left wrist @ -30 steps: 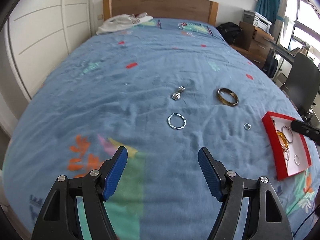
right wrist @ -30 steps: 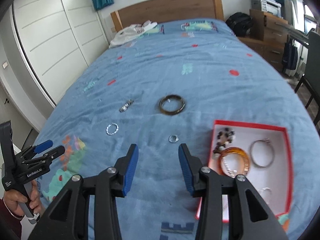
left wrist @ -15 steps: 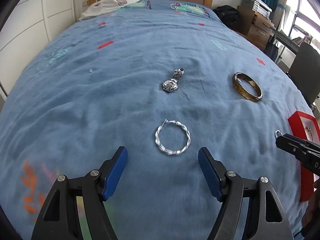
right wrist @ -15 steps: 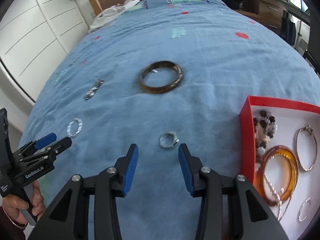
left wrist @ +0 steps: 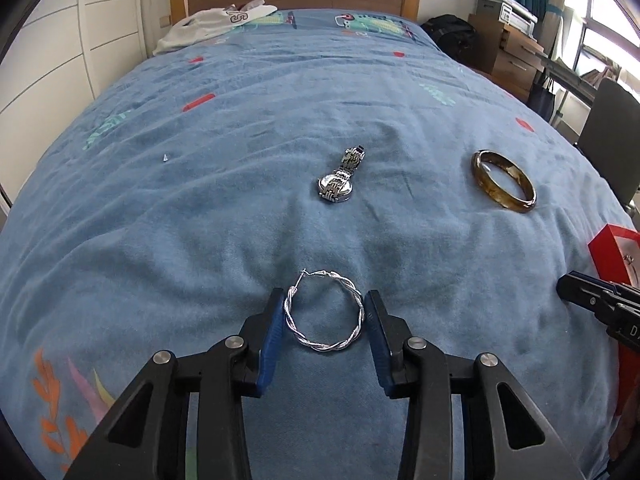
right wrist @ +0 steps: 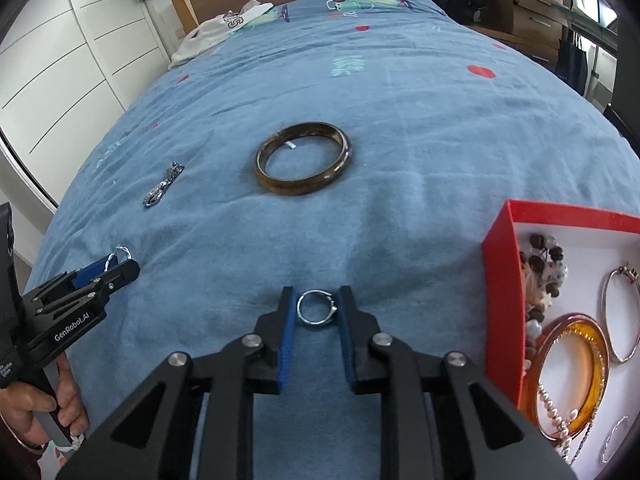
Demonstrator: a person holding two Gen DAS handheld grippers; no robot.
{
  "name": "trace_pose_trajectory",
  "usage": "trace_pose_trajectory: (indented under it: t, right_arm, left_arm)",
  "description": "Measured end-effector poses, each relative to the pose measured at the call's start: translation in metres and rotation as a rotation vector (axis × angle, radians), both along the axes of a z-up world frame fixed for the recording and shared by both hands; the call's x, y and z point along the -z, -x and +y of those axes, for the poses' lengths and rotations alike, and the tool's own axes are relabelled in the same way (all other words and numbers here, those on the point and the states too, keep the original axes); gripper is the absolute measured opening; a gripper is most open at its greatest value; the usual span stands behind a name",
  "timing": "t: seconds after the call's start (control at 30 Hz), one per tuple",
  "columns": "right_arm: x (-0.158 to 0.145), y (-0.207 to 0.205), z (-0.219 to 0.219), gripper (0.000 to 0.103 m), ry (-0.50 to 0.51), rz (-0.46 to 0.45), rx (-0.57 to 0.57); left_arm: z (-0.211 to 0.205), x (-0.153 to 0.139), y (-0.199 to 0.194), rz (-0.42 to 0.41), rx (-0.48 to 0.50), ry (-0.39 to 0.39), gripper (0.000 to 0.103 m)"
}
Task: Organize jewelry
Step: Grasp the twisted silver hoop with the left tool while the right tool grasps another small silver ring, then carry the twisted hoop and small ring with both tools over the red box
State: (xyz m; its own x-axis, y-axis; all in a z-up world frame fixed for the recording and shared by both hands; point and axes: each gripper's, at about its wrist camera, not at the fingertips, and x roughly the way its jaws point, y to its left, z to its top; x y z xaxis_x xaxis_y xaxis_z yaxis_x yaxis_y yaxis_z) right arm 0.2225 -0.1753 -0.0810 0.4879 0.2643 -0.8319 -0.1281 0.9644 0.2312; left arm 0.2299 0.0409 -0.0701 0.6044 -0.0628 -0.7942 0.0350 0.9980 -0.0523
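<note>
Blue bedspread (left wrist: 240, 208) lies wrinkled and wide, with much free room around the jewelry. Left gripper (left wrist: 325, 314) is closing, its pads touching the twisted silver hoop (left wrist: 325, 314). Right gripper (right wrist: 317, 307) is closing around the small ring (right wrist: 317, 307), seemingly touching it. Red box (right wrist: 500, 280) is cut off at the right edge.

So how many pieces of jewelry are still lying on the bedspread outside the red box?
4: hoop earring between left tongs, ring between right tongs, watch mid-bed, brown bangle beyond.
</note>
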Motion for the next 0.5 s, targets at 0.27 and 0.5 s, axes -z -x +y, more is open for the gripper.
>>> trace_pose_trajectory:
  t: [0.27, 0.5]
  right_arm:
    - [-0.017, 0.011, -0.003, 0.019, -0.029, -0.020, -0.009]
    - [-0.060, 0.032, -0.029, 0.019, -0.045, -0.078, 0.025]
  left_arm:
    - [-0.010, -0.022, 0.013, -0.025, 0.016, 0.000, 0.039]
    - [-0.044, -0.061, 0.027, -0.074, 0.074, 0.013, 0.039]
